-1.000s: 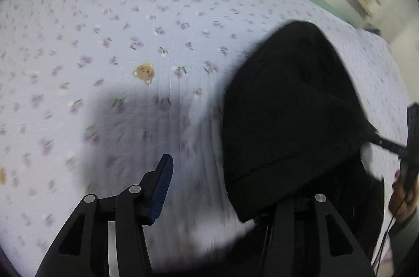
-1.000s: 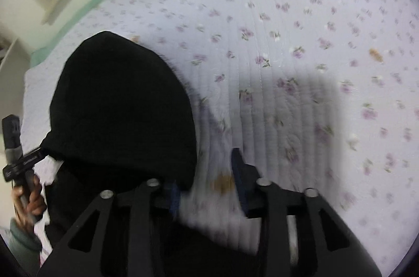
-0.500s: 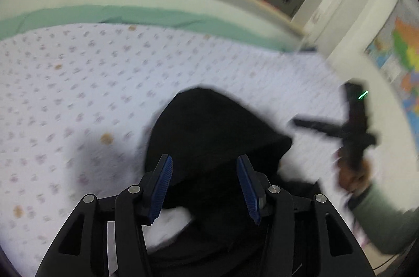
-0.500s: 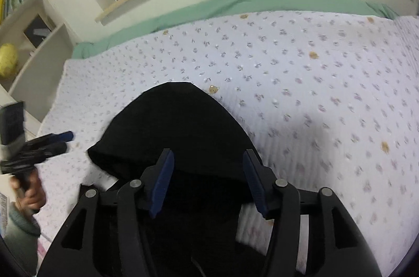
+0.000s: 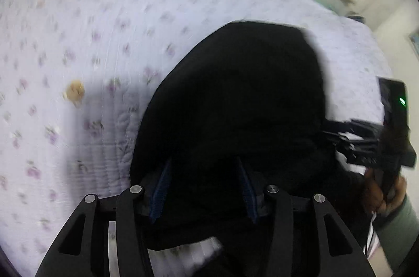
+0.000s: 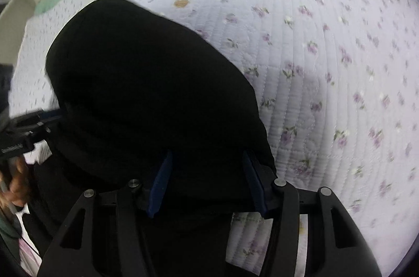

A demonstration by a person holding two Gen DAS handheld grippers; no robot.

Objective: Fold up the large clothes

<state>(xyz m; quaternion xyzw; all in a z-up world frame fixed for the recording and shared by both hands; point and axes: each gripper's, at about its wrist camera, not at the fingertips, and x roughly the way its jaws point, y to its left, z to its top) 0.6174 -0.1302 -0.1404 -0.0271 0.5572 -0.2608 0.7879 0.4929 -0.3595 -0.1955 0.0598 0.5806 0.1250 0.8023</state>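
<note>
Down at the left, the left gripper (image 5: 204, 185) pointed steeply at the bed, with its blue-padded fingers (image 5: 161, 185) standing partly apart over the near edge of the large black knitted garment (image 5: 235, 94). The dark cloth filled the gap between them, and I could not tell whether the pads pinched it or merely framed it. The garment lay in a rounded heap on the pale quilted bedspread with small purple flowers (image 5: 91, 28), which spread bare to the heap's left and beyond it up to a green band at the far edge. Further right in that view, a hand (image 5: 385, 193) in a grey-green sleeve (image 5: 403, 219) gripped the handle of the other tool upright, its fingers reaching sideways to the garment's right edge. The right gripper (image 6: 207, 180) likewise tilted sharply downward; its jaws had just been opening and stood released, the black cloth lying between the blue pads (image 6: 159, 180) without their visibly pressing on it. Its right pad sat at the garment's right border, flowered quilt showing just beside and below it.
</note>
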